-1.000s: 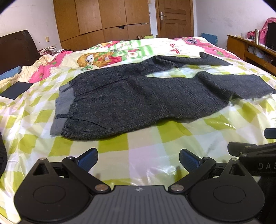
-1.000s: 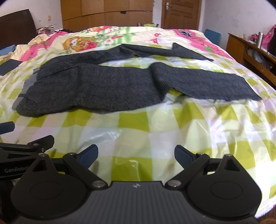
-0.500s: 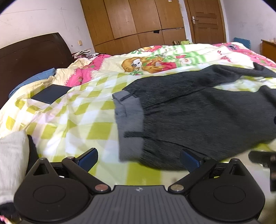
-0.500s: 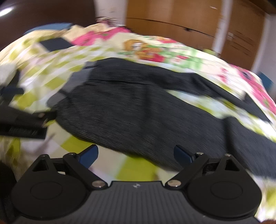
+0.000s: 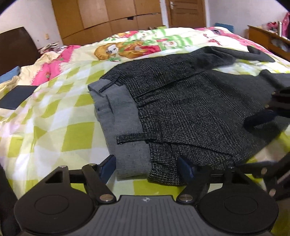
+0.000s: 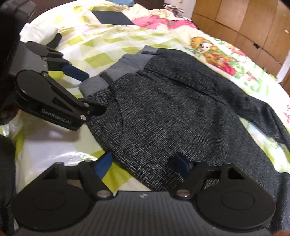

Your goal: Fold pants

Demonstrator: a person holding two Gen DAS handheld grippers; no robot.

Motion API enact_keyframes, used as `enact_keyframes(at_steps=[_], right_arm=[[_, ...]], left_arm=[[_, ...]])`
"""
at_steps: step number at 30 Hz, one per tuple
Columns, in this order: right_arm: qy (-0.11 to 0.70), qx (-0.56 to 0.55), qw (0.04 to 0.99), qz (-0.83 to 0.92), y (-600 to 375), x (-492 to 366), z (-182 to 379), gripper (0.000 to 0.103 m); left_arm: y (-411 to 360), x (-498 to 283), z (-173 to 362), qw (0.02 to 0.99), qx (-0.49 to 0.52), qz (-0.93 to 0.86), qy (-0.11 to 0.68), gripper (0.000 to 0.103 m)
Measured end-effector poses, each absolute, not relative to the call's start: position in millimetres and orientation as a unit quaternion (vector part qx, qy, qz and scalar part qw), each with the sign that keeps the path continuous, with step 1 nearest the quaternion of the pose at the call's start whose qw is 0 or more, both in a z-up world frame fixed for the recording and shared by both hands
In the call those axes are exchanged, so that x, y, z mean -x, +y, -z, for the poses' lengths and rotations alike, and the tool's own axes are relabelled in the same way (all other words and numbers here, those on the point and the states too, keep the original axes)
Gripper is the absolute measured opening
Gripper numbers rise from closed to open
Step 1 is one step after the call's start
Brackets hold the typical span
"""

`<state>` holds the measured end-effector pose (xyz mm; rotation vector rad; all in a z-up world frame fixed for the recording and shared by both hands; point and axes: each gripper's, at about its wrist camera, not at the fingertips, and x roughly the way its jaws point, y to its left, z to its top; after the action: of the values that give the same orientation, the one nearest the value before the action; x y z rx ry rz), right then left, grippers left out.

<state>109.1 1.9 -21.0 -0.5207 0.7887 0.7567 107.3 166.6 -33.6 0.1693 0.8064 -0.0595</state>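
My left gripper (image 5: 146, 168) now sits at the near corner of the pants' (image 5: 190, 109) waist, where a second ago both tools hung back over bare checked quilt (image 5: 54, 127) with the whole garment well ahead. Its jaws are closing from wide, and the grey waistband lining (image 5: 125, 116) and dark tweed edge lie between the blue pads, not yet pinched as far as I can see. My right gripper (image 6: 143, 166) has swung in too and rolled over, so the bed now runs diagonally in its view; its jaws are also closing, with the near hem of the seat cloth between them, still loose. In that view the left tool lies just left of the waistband.

I judge this as the approach ending and the first grasp beginning: both tools bracket the waist end for lifting and doubling over.

Further off, the two legs trail away across the quilt towards the right, apart from each other. Beyond them stand the wardrobe (image 5: 108, 16) and door (image 5: 186, 12).
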Motion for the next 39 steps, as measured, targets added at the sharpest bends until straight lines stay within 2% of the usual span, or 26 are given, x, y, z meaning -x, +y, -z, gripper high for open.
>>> enact_keyframes(at_steps=[3, 9, 11, 13, 16, 17, 24, 28, 30, 34, 37, 39], right_arm=[[0.376, 0.244, 0.819, -0.358, 9.3, -110.4, 19.7, 0.059], [0.360, 0.278, 0.821, -0.346, 33.2, -104.4, 28.2, 0.063], [0.369, 0.282, 0.818, -0.338, 40.8, -106.2, 28.0, 0.059], [0.386, 0.275, 0.809, -0.348, 44.9, -103.5, 24.4, 0.040], [0.391, 0.288, 0.796, -0.362, 61.5, -91.2, 22.2, 0.028], [0.395, 0.287, 0.792, -0.366, 67.5, -88.0, 21.9, 0.026], [0.422, 0.225, 0.775, -0.413, 102.0, -61.1, 13.4, 0.026], [0.420, 0.186, 0.778, -0.429, 123.3, -49.8, 11.5, 0.034], [0.423, 0.150, 0.775, -0.445, 121.2, -49.9, 5.2, 0.033], [0.401, 0.120, 0.800, -0.430, 82.9, -52.3, -14.2, 0.034], [0.401, 0.083, 0.832, -0.374, 18.7, -64.0, -21.4, 0.041], [0.405, 0.063, 0.855, -0.318, -32.1, -73.6, -20.3, 0.041]], left_arm=[[178.5, -106.7, 33.0, 0.915, -0.067, 0.041, 0.397, 0.073], [175.9, -112.7, 39.4, 0.916, -0.067, 0.032, 0.395, 0.068], [180.5, -110.0, 38.1, 0.915, -0.069, 0.037, 0.396, 0.064], [190.2, -104.5, 34.6, 0.914, -0.064, 0.046, 0.398, 0.063], [201.4, -96.0, 31.1, 0.914, -0.059, 0.038, 0.399, 0.060], [203.7, -92.5, 29.6, 0.915, -0.064, 0.033, 0.397, 0.059], [239.1, -55.2, 19.0, 0.908, -0.087, -0.009, 0.410, 0.058], [247.9, -41.6, 13.3, 0.904, -0.106, -0.045, 0.411, 0.059], [246.9, -36.1, 6.9, 0.906, -0.104, -0.049, 0.408, 0.060], [229.2, -27.9, -8.4, 0.908, -0.130, -0.063, 0.394, 0.061], [210.7, -28.7, -18.1, 0.909, -0.148, -0.073, 0.383, 0.061], [201.1, -34.2, -24.6, 0.912, -0.154, -0.072, 0.374, 0.061]])
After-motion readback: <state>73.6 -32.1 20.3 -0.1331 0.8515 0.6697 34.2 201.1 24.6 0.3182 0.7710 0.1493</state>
